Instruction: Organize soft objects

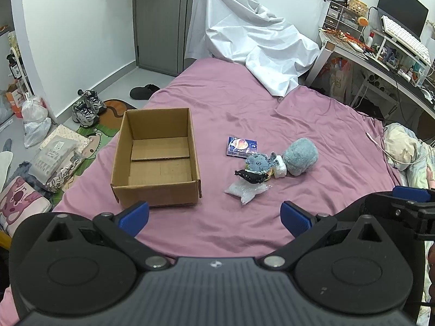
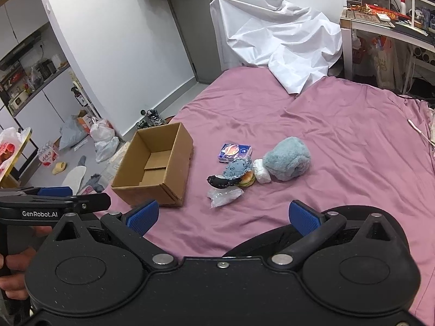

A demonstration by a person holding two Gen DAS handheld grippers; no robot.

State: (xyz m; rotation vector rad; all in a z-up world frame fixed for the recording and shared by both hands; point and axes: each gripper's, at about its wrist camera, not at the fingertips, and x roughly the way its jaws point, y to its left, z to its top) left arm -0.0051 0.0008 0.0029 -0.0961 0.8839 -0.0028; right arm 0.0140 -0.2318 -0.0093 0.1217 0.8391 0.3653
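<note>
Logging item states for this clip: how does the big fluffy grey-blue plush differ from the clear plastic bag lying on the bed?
The grey-blue plush is bulky, rounded and opaque; the clear plastic bag is flat, crumpled and see-through. The plush lies at the far right end of the pile, against a white bundle; the bag lies nearest the grippers. Both rest on the pink sheet, outside the cardboard box, and neither is gripped.

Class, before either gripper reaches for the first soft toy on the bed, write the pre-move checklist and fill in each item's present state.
1. Brown cardboard box open and empty: ok.
2. Left gripper open, holding nothing: ok.
3. Right gripper open, holding nothing: ok.
4. Fluffy grey-blue plush unobstructed from above: ok.
5. Small blue plush free of neighbours: not ok, it lies on the black toy.
6. Clear plastic bag contents soft: cannot tell.
</note>
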